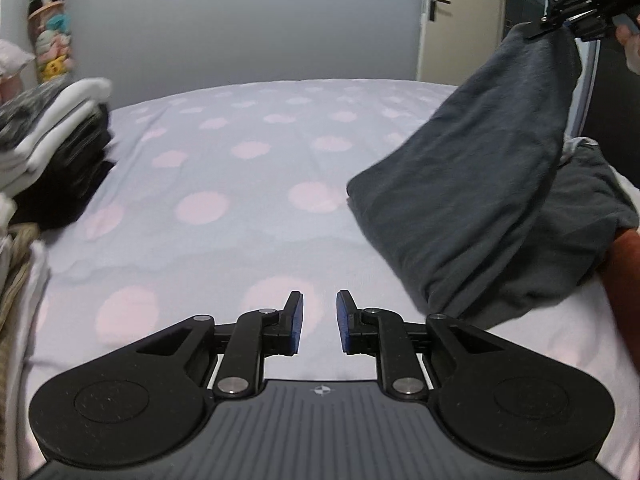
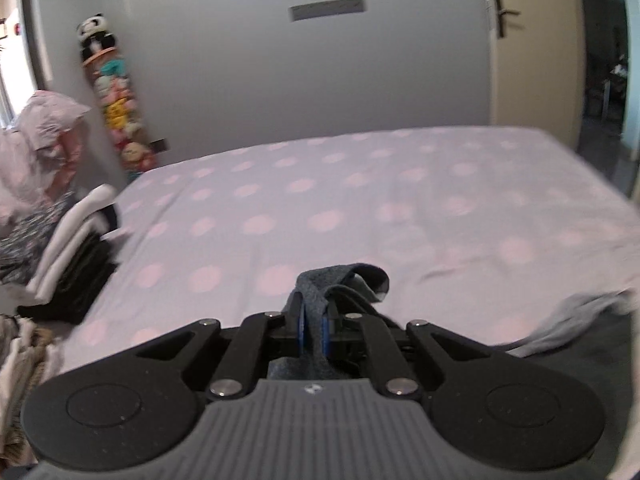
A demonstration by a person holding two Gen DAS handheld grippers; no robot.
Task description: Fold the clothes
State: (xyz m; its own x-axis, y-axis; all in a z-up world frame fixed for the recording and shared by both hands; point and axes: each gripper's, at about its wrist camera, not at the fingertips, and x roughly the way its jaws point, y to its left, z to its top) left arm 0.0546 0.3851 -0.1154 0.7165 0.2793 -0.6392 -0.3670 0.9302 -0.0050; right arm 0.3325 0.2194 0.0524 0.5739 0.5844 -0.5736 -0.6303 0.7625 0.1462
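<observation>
The right gripper [image 2: 313, 322] is clamping the dark grey cotton garment [image 1: 480, 184], which is hanging above the pink-dotted bedsheet [image 1: 240, 184]. The left gripper [image 1: 319, 320] is hovering over that sheet, parted and gripping nothing, left of the garment.

bed sheet [image 1: 248, 184]: pale lilac, pink polka dots | held garment [image 1: 492, 184]: dark slate grey, plain | stack of folded clothes [image 1: 60, 136]: white over black, speckled grey on top | gripper pads [image 1: 297, 322]: blue, set on black fingers | wall [image 1: 200, 32]: grey | door [image 2: 532, 60]: cream | plush toys [image 2: 116, 120]: multicoloured, black-and-white panda seen on top
</observation>
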